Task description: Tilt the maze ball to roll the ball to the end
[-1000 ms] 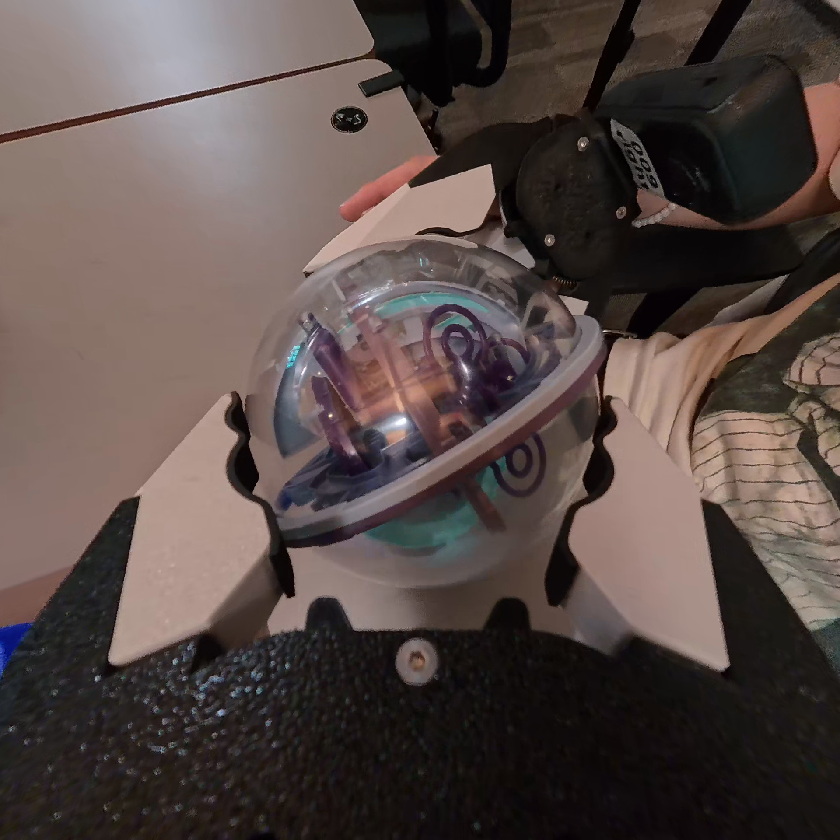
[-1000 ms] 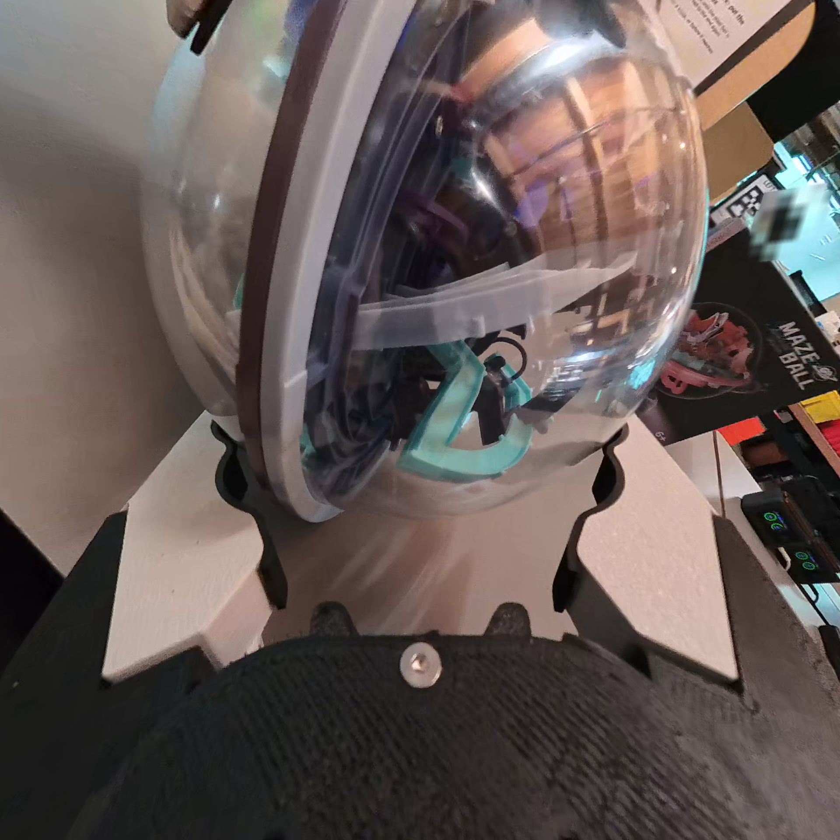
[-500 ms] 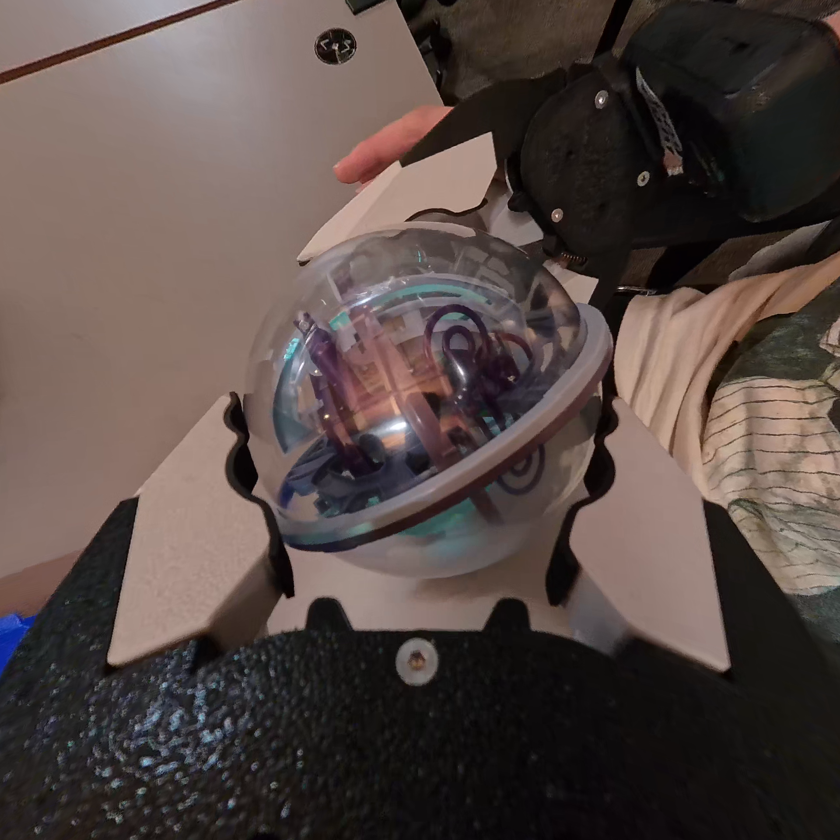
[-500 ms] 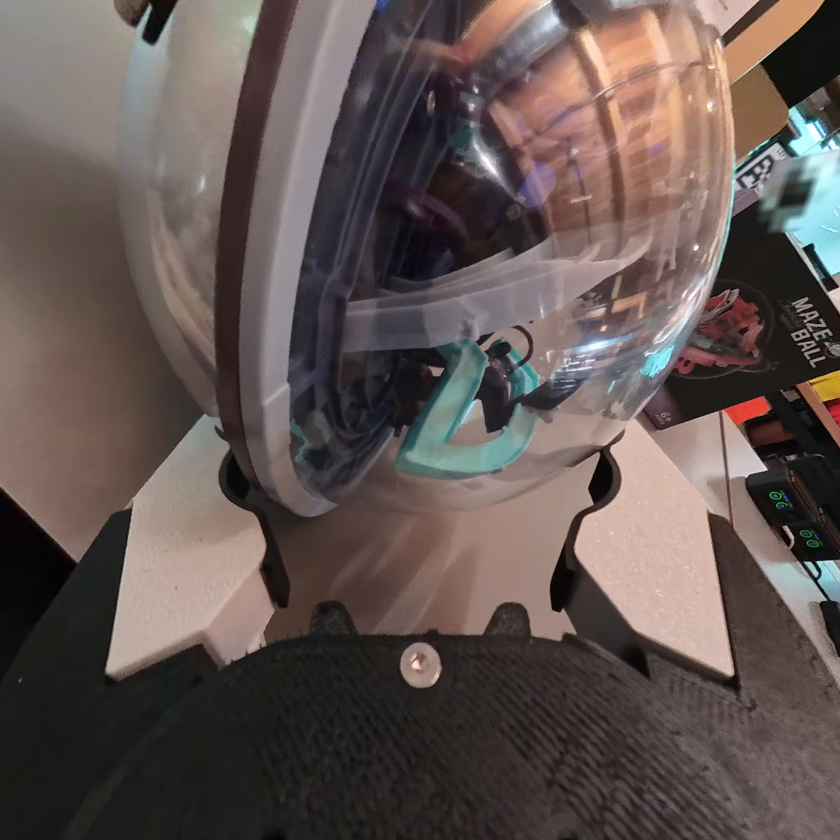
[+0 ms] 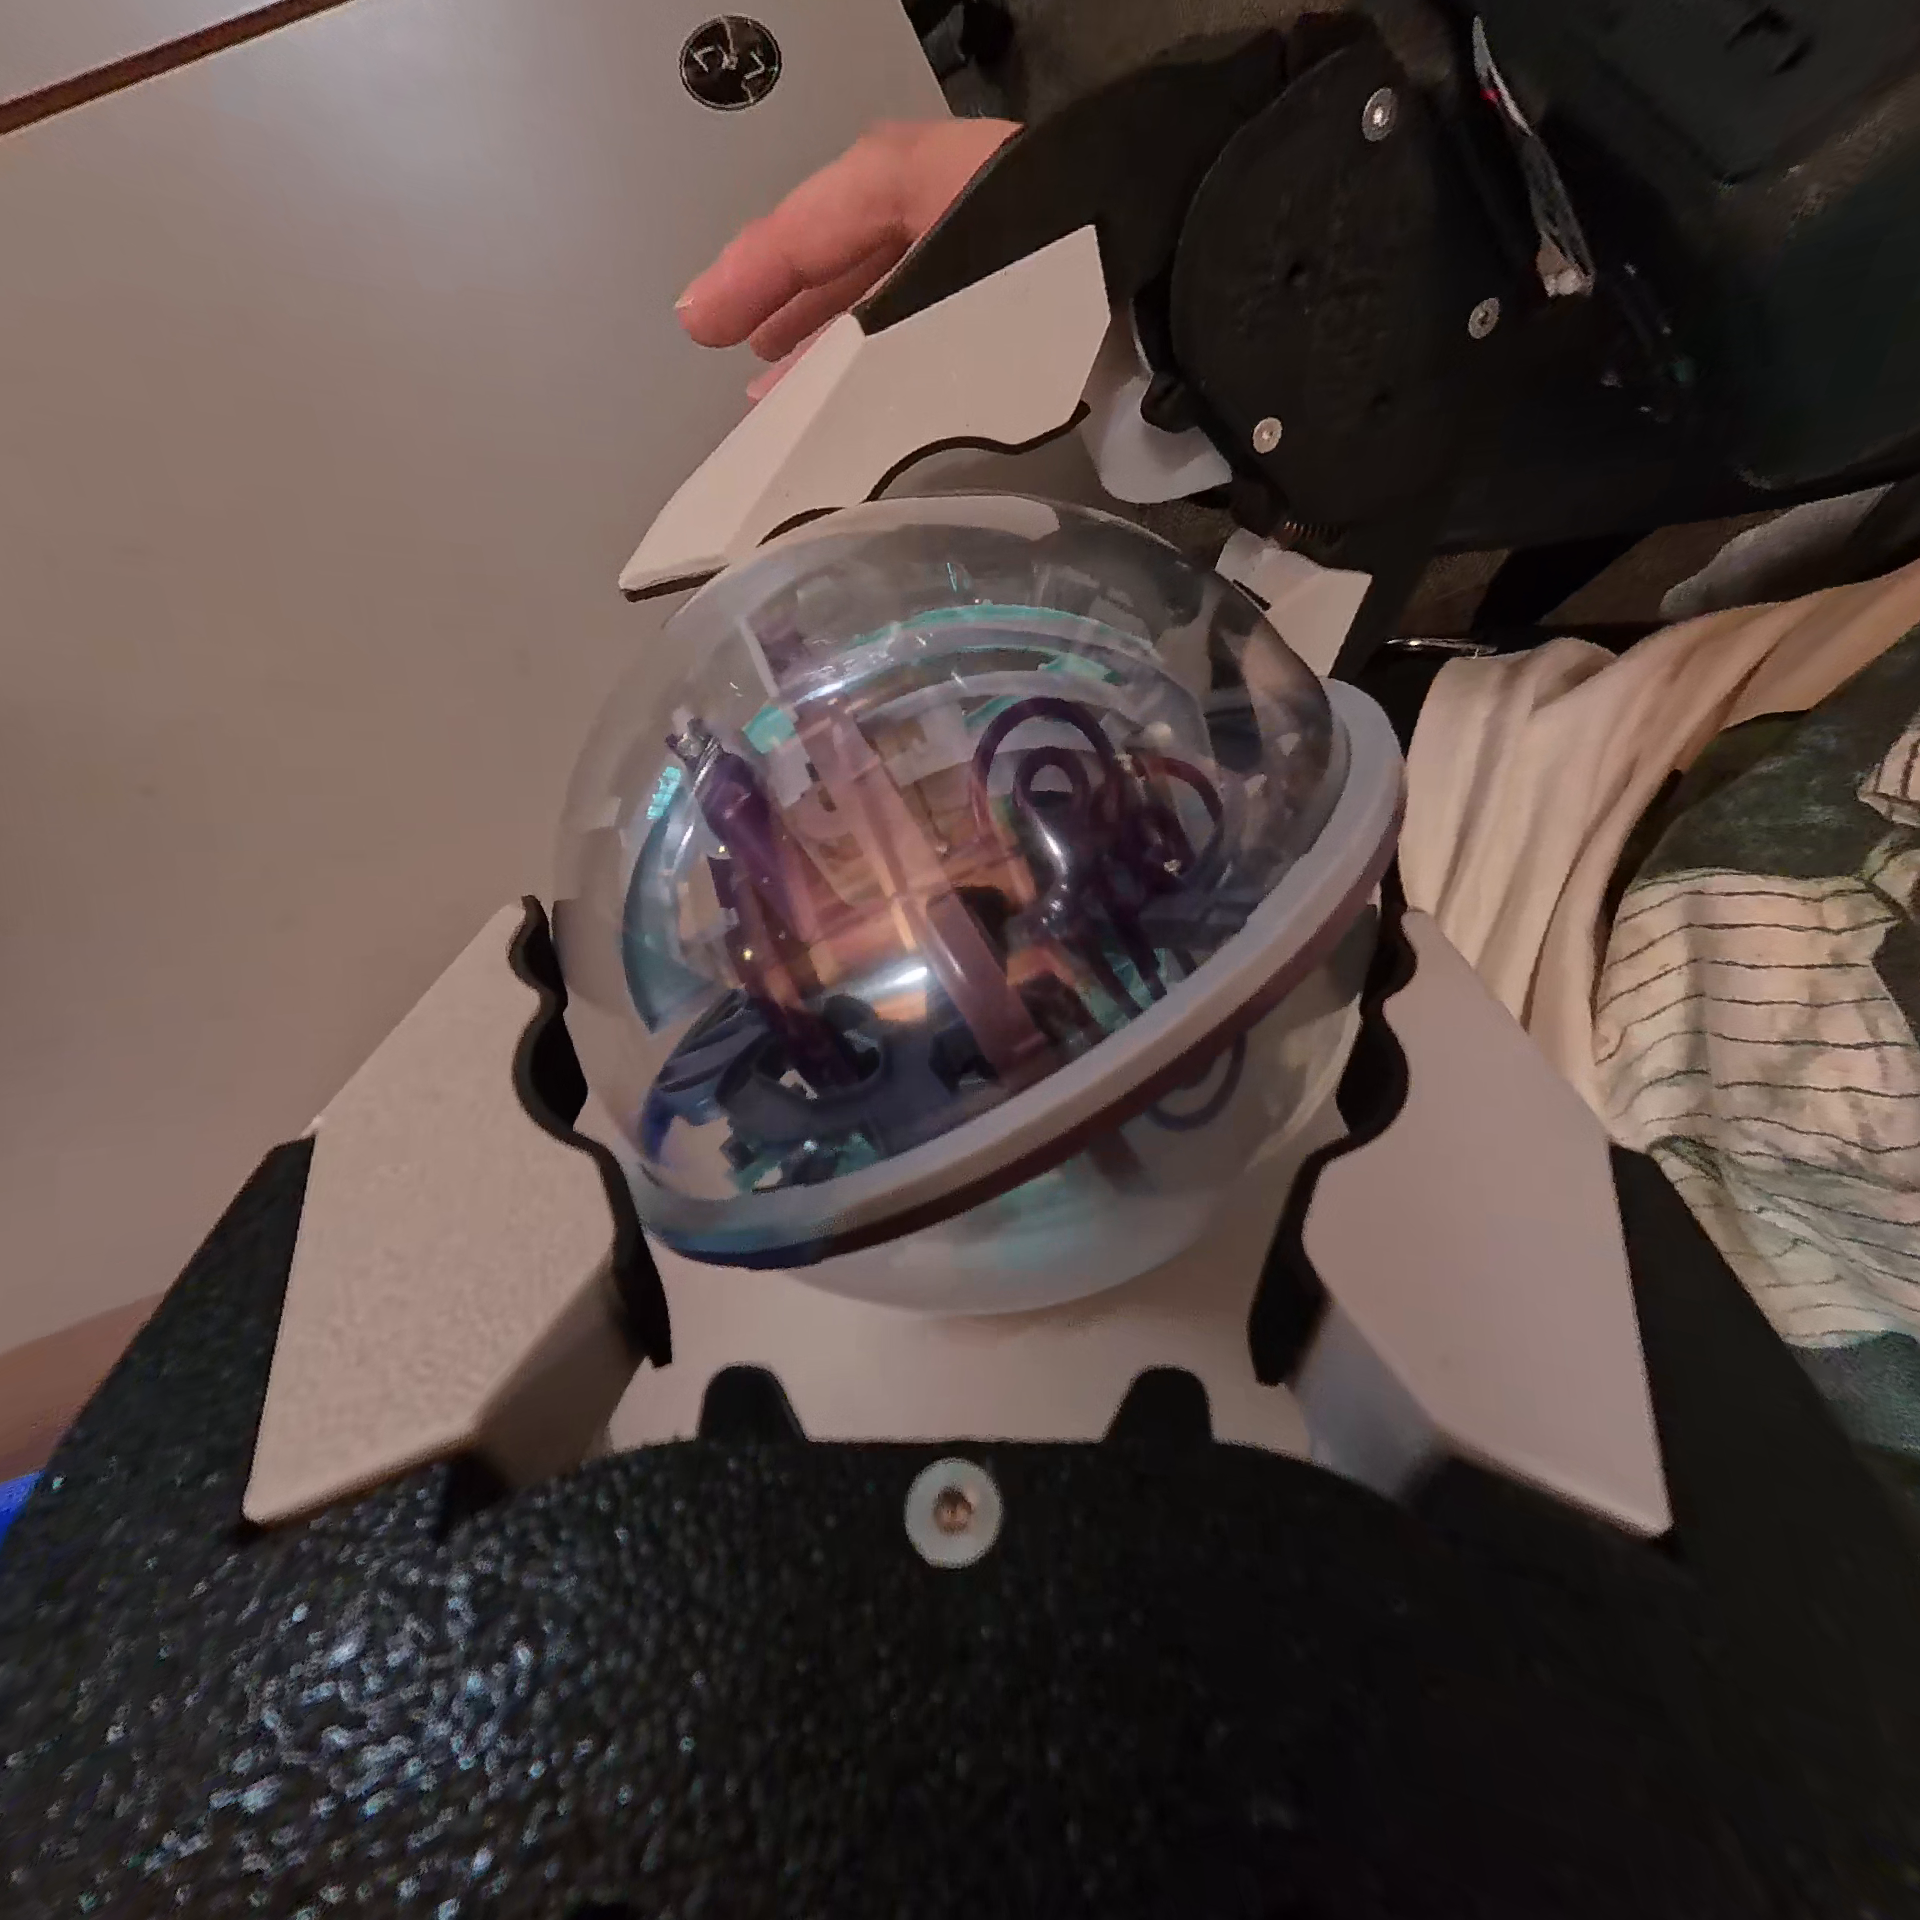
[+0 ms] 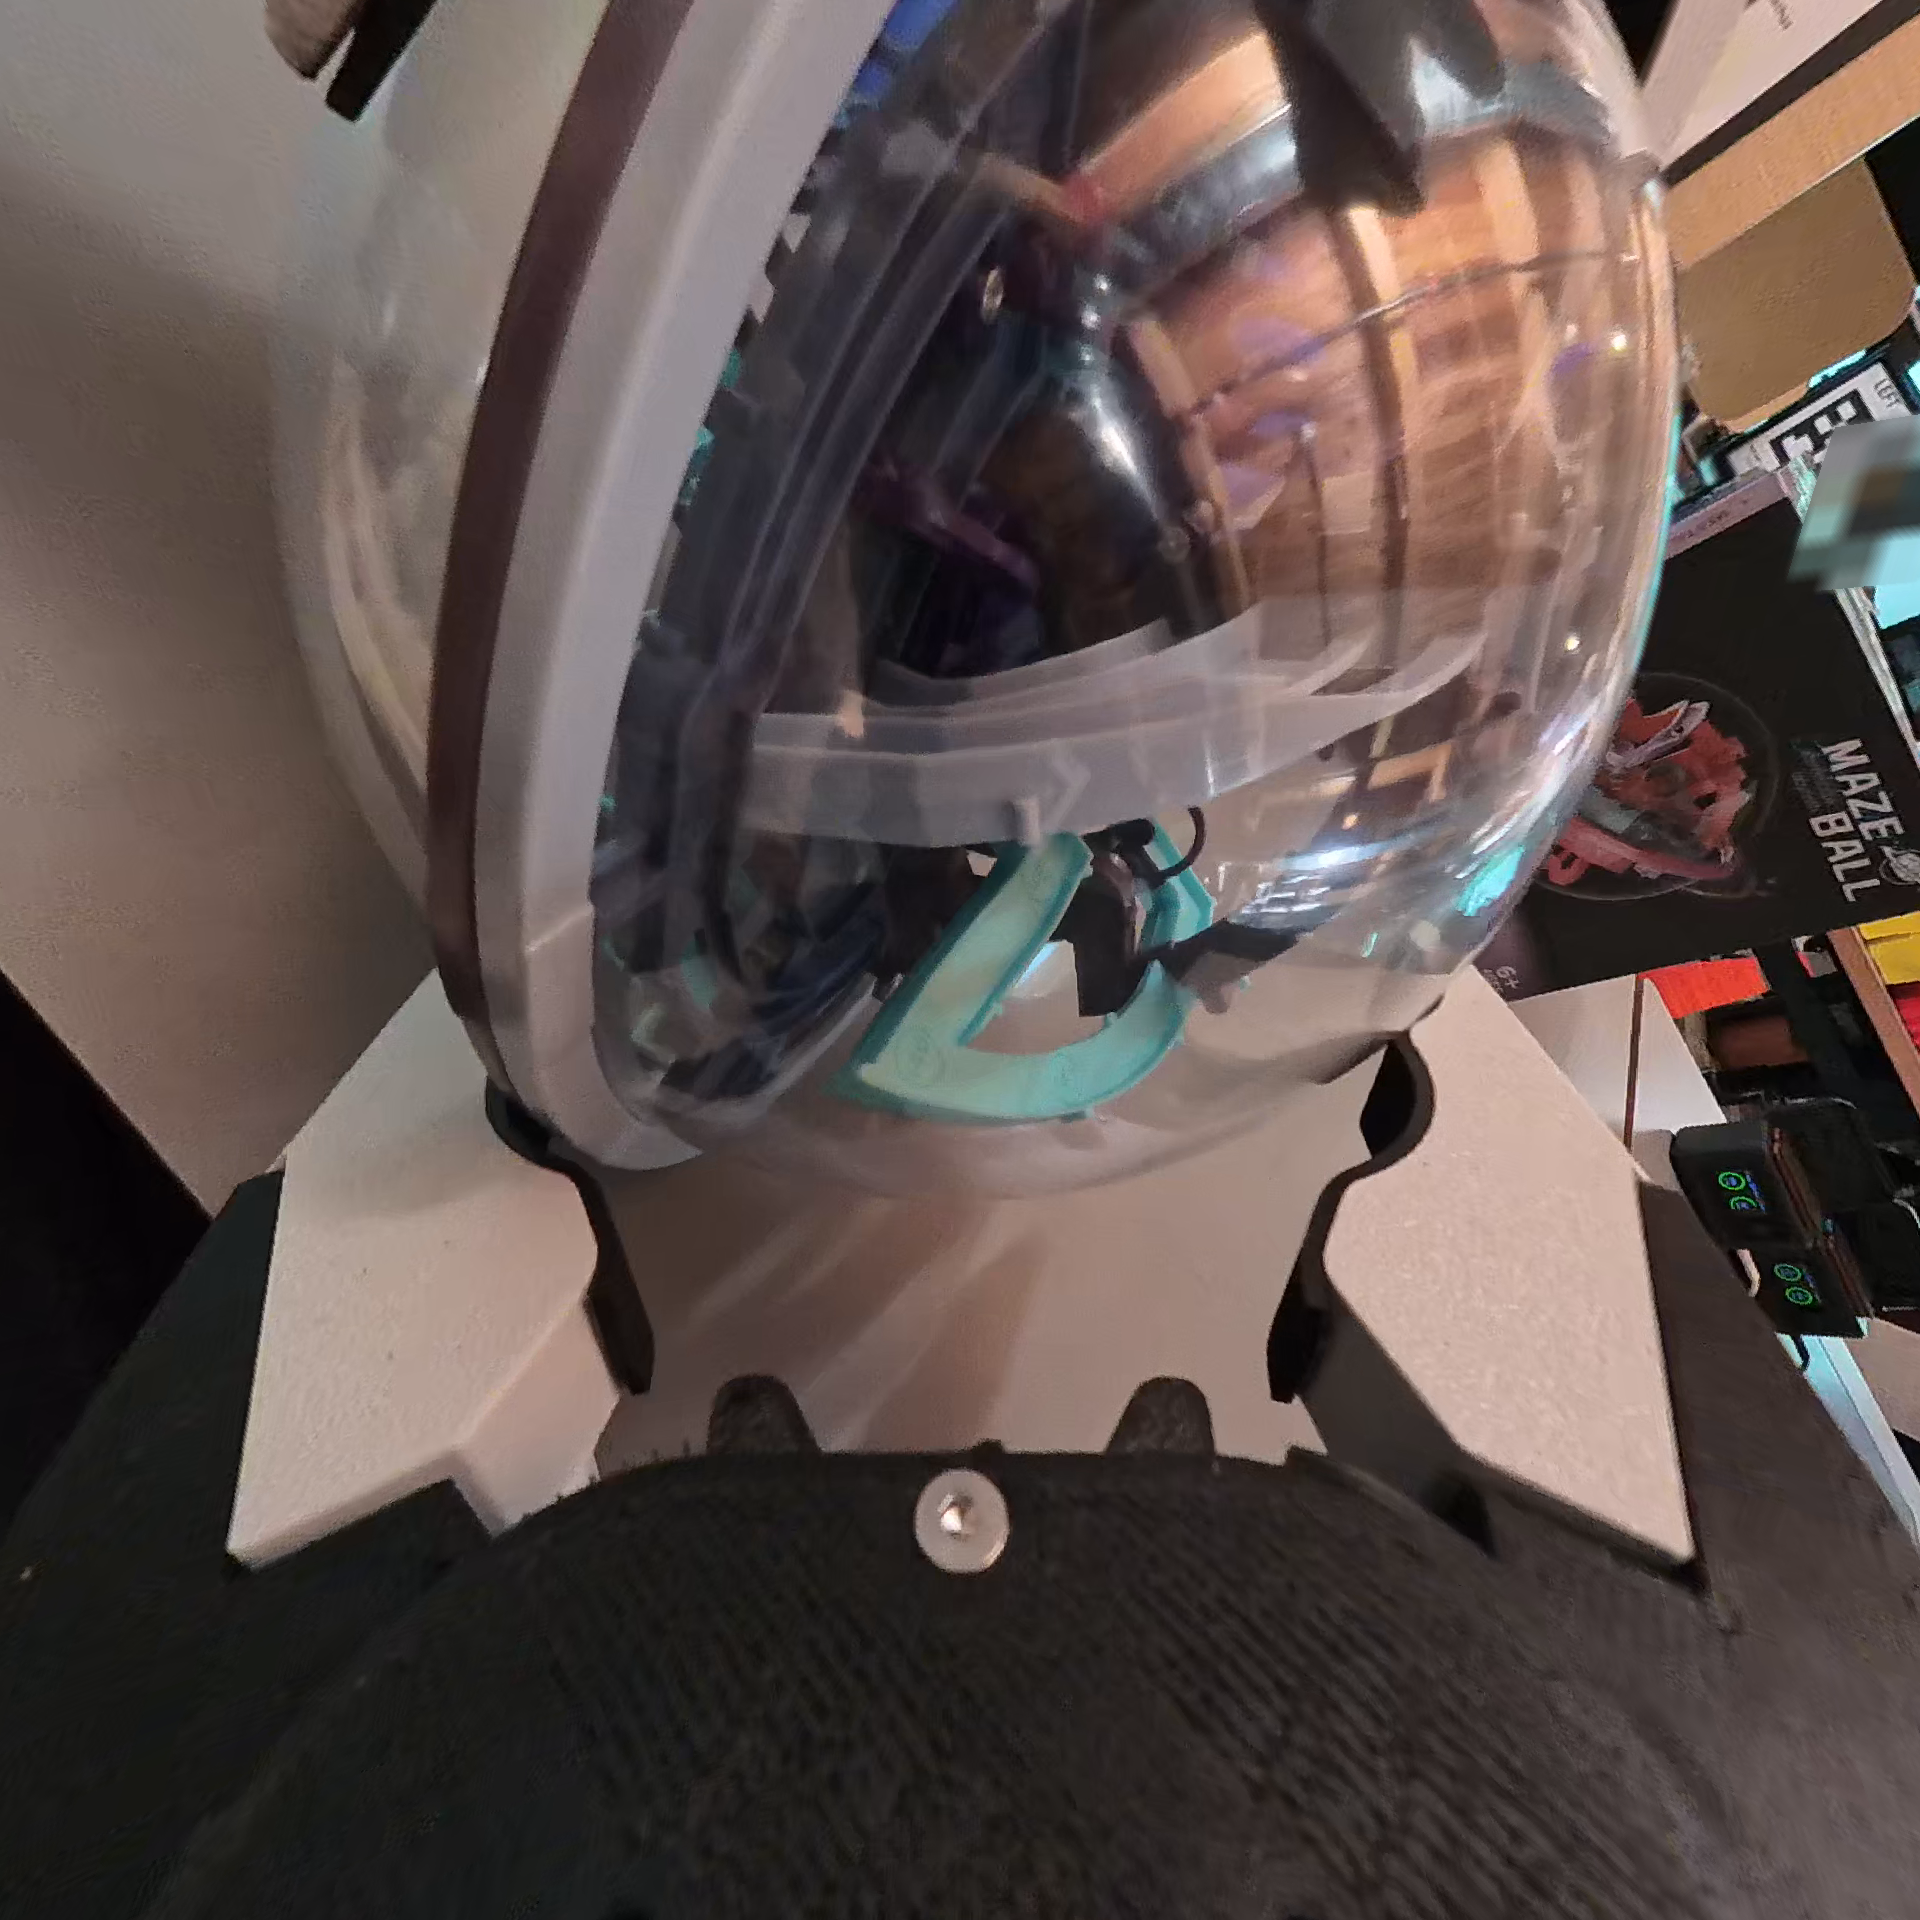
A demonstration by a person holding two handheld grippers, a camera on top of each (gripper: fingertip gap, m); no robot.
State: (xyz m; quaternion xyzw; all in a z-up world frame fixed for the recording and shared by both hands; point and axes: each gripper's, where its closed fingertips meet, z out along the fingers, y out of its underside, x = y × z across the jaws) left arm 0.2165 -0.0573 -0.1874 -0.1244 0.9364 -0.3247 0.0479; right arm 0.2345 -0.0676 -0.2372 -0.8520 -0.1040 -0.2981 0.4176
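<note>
The maze ball (image 5: 966, 904) is a clear sphere with a grey and dark-red rim band and purple, teal and grey tracks inside. It is held in the air between both grippers. My left gripper (image 5: 961, 1029) is shut on its lower half, with both dark pads (image 5: 556, 1049) pressed against its sides. My right gripper (image 6: 956, 1101) is shut on it from the opposite side, and the sphere (image 6: 1039, 520) fills that view with its band almost upright. The right gripper also shows in the left wrist view (image 5: 1351, 260), behind the ball. I cannot make out the small ball inside.
A beige table (image 5: 312, 520) lies below on the left. A person's hand (image 5: 831, 239) and clothed body (image 5: 1662, 935) are close on the right. A black printed box (image 6: 1766, 831), cardboard (image 6: 1787, 239) and black devices with green lights (image 6: 1787, 1226) stand beyond the ball.
Both grippers have kept their hold and turned the maze ball a little. In the left wrist view the right gripper and table have shifted upward. In the right wrist view the sphere looms closer.
</note>
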